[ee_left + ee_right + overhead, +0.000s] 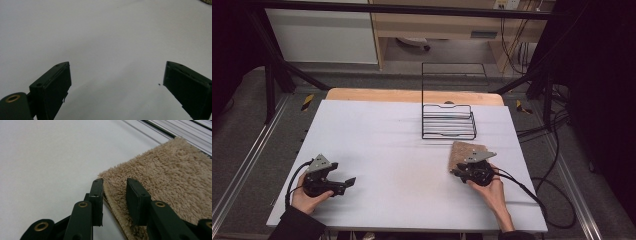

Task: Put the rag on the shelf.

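Currently the right gripper (113, 195) has its jaws straddling the near edge of the beige towel (170, 187), one jaw outside the edge on the tabletop (387, 145) and one over the pile; a visible gap remains, so the pads do not appear to be pressing yet. The towel lies flat at the right of the tabletop, just in front of the black wire rack (448, 121).

Handling: the towel appears soft, light and limp. It should fold and drape once lifted and offers no rigid point. Grip the doubled edge or a corner, taking both layers, since the fluffy pile may compress and slip.

Clearance: the right tabletop edge is near, and the rack stands close behind. Open room lies to the left and centre. The left gripper (116, 85) rests apart at the left, jaws wide and empty.
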